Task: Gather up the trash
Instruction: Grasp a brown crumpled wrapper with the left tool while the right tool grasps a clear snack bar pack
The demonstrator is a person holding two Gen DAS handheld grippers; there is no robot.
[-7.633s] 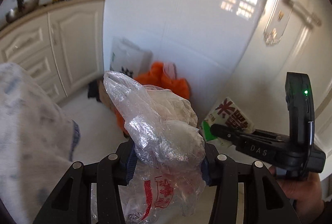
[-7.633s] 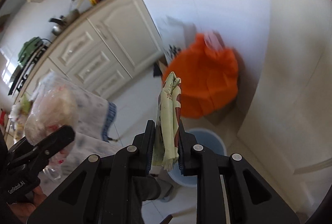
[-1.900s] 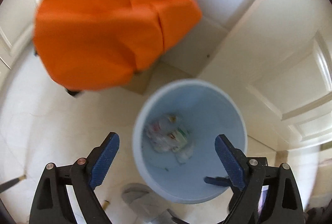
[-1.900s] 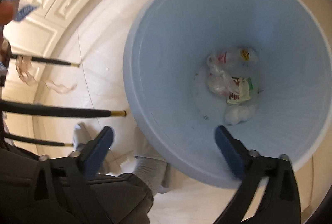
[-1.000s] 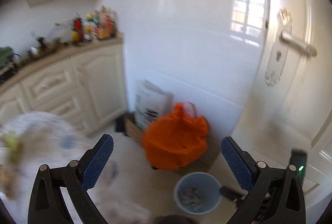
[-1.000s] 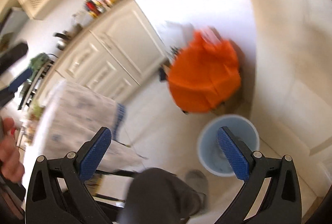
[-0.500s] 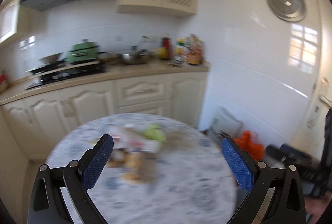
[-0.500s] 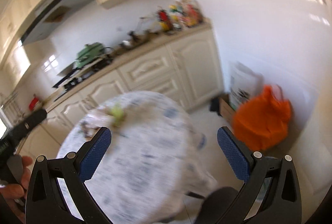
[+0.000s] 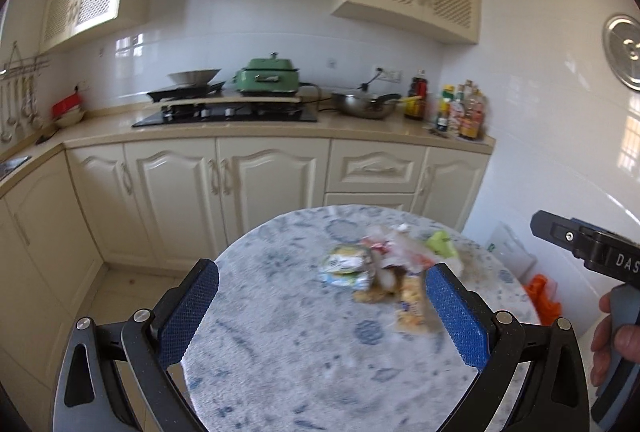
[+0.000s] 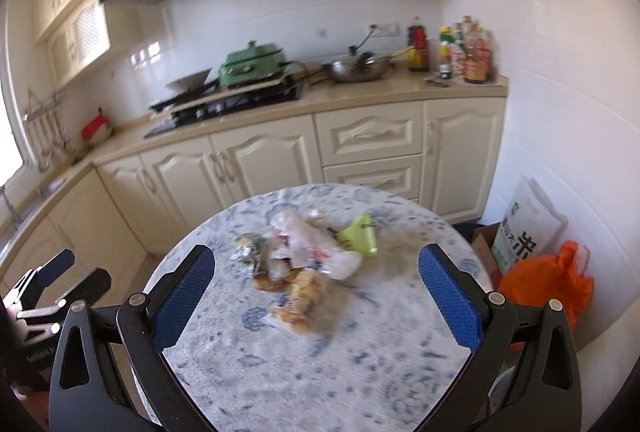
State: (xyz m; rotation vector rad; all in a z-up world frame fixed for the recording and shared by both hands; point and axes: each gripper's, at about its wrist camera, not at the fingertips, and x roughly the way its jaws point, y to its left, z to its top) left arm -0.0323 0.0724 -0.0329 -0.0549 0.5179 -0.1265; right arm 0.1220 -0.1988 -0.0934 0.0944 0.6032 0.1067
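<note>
Both tools swung from bin to table [image 9: 280, 332] — jaws wide, empty.

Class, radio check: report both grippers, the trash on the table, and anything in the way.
Left gripper open, empty. Right gripper open, empty. Trash pile loose on the round table, ahead of both. Nothing blocking.

Both wrist cameras look forward and down over the round table [image 9: 280, 332] toward the kitchen counter [image 10: 360, 100], sharing both.
</note>
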